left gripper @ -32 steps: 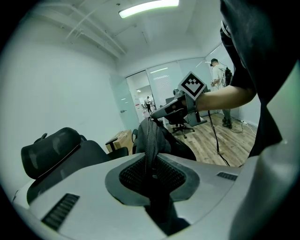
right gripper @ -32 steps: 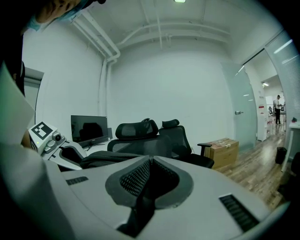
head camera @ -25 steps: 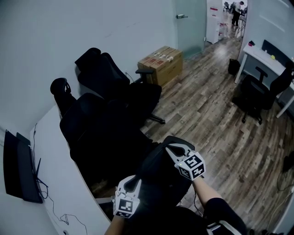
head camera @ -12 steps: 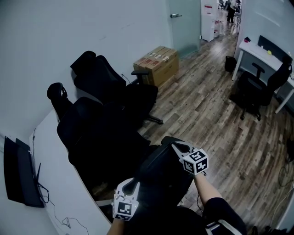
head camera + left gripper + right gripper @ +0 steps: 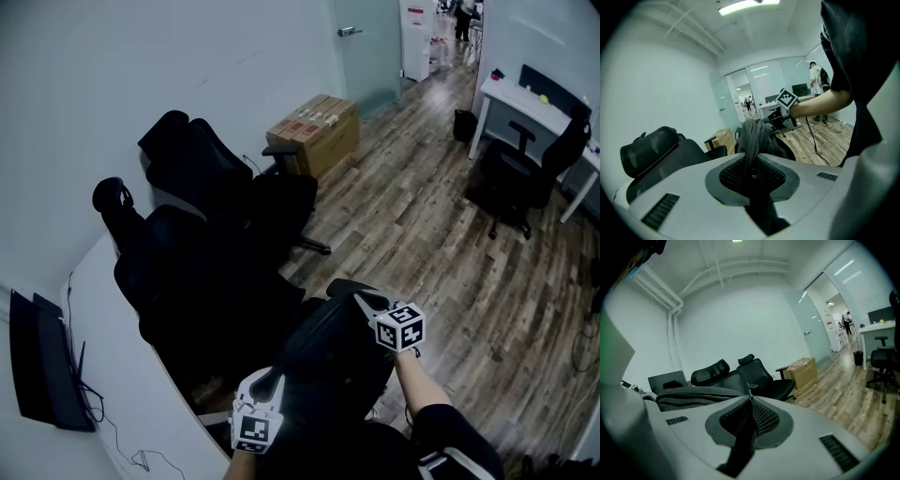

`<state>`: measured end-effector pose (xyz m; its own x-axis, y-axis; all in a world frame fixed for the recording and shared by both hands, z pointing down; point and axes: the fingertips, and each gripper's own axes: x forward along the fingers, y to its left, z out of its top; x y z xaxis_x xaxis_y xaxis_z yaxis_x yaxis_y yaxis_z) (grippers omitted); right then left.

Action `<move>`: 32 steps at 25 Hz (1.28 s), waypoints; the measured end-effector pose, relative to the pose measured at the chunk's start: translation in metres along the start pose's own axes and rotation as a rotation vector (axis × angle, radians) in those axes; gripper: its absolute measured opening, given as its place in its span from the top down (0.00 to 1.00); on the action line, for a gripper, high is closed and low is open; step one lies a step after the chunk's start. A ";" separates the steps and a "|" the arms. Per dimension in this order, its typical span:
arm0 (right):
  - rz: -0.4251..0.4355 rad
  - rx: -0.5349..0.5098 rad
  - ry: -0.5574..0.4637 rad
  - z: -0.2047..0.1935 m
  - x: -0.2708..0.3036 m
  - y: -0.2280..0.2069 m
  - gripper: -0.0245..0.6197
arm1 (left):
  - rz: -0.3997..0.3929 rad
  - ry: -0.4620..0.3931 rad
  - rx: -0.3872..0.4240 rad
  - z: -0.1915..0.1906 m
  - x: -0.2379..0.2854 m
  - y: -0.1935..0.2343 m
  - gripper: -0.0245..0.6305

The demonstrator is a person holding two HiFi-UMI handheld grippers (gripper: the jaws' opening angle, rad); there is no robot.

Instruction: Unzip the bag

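A black bag point(image 5: 323, 361) hangs in front of me between both grippers. My left gripper point(image 5: 272, 380) is shut on the near end of the bag's fabric; in the left gripper view its jaws point(image 5: 751, 161) pinch the dark cloth, and the zipper line point(image 5: 746, 140) runs away from them. My right gripper point(image 5: 359, 300) sits at the bag's far top edge. Its jaws point(image 5: 750, 397) are shut, with a thin sliver, apparently the zipper pull, poking out at the tips. The bag point(image 5: 693, 397) lies to their left.
Black office chairs point(image 5: 206, 169) crowd the space behind the bag, beside a white desk point(image 5: 112, 356) with a monitor point(image 5: 37, 361). A cardboard box point(image 5: 314, 131) stands by the wall. Another chair point(image 5: 520, 183) and a desk point(image 5: 548, 117) stand at the right on the wooden floor.
My right gripper has shifted a little to the right along the bag's top and rolled slightly. The left gripper keeps its hold in the same place.
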<state>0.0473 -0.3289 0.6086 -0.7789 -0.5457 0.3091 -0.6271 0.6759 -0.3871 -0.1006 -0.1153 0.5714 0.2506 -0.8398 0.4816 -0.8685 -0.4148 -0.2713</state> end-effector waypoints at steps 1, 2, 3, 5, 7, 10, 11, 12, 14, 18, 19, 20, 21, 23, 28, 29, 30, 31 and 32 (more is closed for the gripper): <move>0.001 0.014 -0.002 -0.001 0.000 -0.002 0.88 | -0.002 0.001 0.000 0.001 0.001 -0.001 0.84; 0.002 0.029 -0.003 -0.002 0.001 -0.005 0.88 | -0.004 0.002 0.001 0.001 0.001 -0.001 0.84; 0.004 0.047 -0.005 -0.003 0.001 -0.006 0.88 | -0.005 0.003 0.001 0.001 0.001 -0.002 0.84; 0.010 0.085 -0.008 -0.006 0.002 -0.009 0.88 | -0.004 0.002 -0.002 0.001 0.001 -0.002 0.84; 0.015 0.127 -0.011 -0.009 0.002 -0.012 0.88 | -0.002 0.000 -0.010 0.001 0.000 -0.003 0.84; 0.021 0.198 -0.018 -0.013 0.000 -0.017 0.88 | -0.003 -0.003 -0.022 0.003 0.000 -0.006 0.84; 0.027 0.225 -0.022 -0.014 -0.001 -0.018 0.88 | -0.004 -0.005 -0.028 0.004 0.001 -0.007 0.84; 0.037 0.253 -0.025 -0.014 -0.001 -0.018 0.88 | -0.003 -0.007 -0.038 0.004 0.001 -0.006 0.84; 0.060 0.285 -0.025 -0.015 0.000 -0.015 0.88 | 0.007 -0.008 -0.061 0.002 -0.001 -0.003 0.84; 0.078 0.251 -0.024 -0.012 0.004 -0.003 0.88 | 0.037 -0.001 -0.090 -0.005 -0.003 0.008 0.84; 0.078 0.239 -0.023 -0.012 0.006 -0.001 0.88 | 0.044 0.000 -0.096 -0.006 -0.004 0.010 0.84; 0.079 0.230 -0.022 -0.011 0.007 0.002 0.88 | 0.050 0.001 -0.102 -0.007 -0.004 0.013 0.84; 0.081 0.222 -0.020 -0.010 0.008 0.005 0.88 | 0.057 0.003 -0.107 -0.008 -0.006 0.015 0.84; 0.084 0.209 -0.017 -0.008 0.009 0.010 0.88 | 0.070 0.007 -0.110 -0.010 -0.008 0.017 0.84; 0.081 0.164 -0.035 -0.002 0.007 0.028 0.88 | 0.102 0.007 -0.130 -0.017 -0.014 0.025 0.84; 0.084 0.155 -0.038 -0.001 0.007 0.034 0.88 | 0.108 0.006 -0.133 -0.018 -0.015 0.027 0.84; 0.085 0.148 -0.044 0.000 0.006 0.039 0.88 | 0.114 0.004 -0.136 -0.018 -0.016 0.029 0.84; 0.082 0.142 -0.051 0.001 0.005 0.044 0.88 | 0.122 0.002 -0.138 -0.018 -0.016 0.031 0.84; 0.077 0.137 -0.059 0.002 0.003 0.048 0.88 | 0.129 -0.001 -0.143 -0.018 -0.017 0.033 0.84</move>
<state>0.0149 -0.2992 0.5889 -0.8204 -0.5260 0.2242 -0.5565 0.6449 -0.5238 -0.1410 -0.1084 0.5697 0.1333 -0.8834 0.4493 -0.9454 -0.2494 -0.2098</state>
